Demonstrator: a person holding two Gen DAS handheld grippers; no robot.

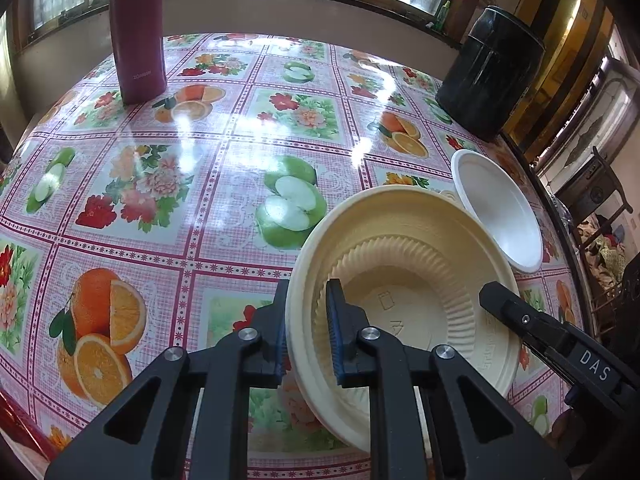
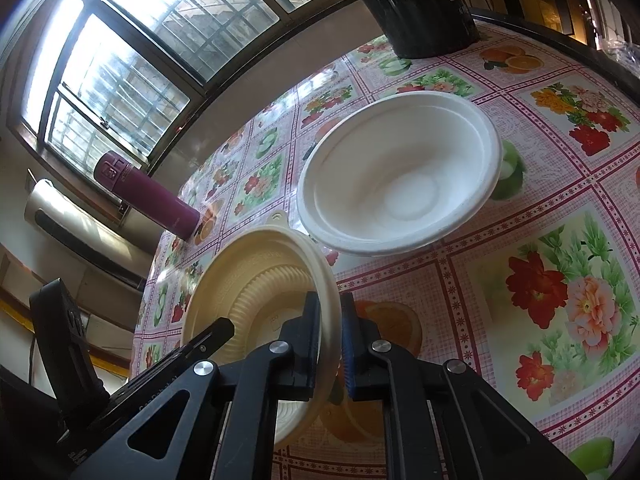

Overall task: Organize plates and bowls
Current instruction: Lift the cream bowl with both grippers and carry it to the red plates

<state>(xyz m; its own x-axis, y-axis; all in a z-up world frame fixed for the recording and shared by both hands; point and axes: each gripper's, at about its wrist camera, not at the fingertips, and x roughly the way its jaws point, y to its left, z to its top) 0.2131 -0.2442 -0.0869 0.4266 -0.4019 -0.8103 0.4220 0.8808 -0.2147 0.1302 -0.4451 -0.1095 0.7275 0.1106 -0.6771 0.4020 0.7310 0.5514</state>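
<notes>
Both tools grasp the cream bowl [image 1: 404, 280]: left tool [image 1: 308, 328] clenches one rim, right tool [image 2: 330, 336] the opposite; white bowl [image 2: 400, 176] lies just beyond.

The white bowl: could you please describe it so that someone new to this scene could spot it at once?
Start at the table with the fruit-and-flower cloth, then find the black canister by the window. Nearer than the canister, the white bowl rests on the cloth, touched by neither gripper. It is smooth and pure white, whereas the cream bowl beside it is ribbed inside and pinched at its rim by both grippers.
</notes>
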